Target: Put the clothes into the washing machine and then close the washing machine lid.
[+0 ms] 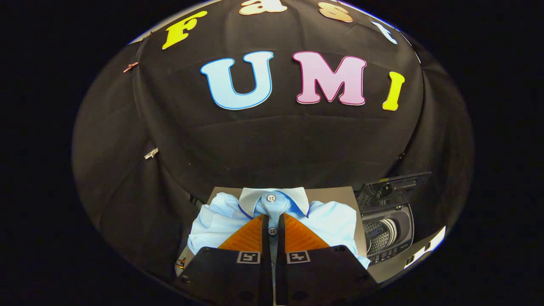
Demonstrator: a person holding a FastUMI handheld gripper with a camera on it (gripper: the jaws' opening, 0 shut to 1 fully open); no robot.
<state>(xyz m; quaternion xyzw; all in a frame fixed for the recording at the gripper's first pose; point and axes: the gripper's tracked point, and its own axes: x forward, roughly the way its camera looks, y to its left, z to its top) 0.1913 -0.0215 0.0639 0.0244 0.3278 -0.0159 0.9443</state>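
The tongs (272, 219), clenched on the shirt (327, 221) placket between them, may let the thin fabric slip before reaching the open washing machine (389, 231) to their right.

Dim booth overall, light from above and front. Light blue shirt (327, 221) brightest thing, evenly lit, slightly washed on the sleeve folds, no hard glare. Black cloth wall (272, 144) soaks up light, folds barely readable, faint sheen on creases. Washing machine (386, 233) in shade beside the shirt, small highlights on drum ribs, raised lid (393, 187) dark with low detail. Heavy fisheye bending, straight lines bowed, worst toward the rim, slight softness there. Centre sharp: shirt buttons crisp. Gripper (272, 221) fingers nearly closed, placket pinched between, bases close to lens, dark, slightly soft.
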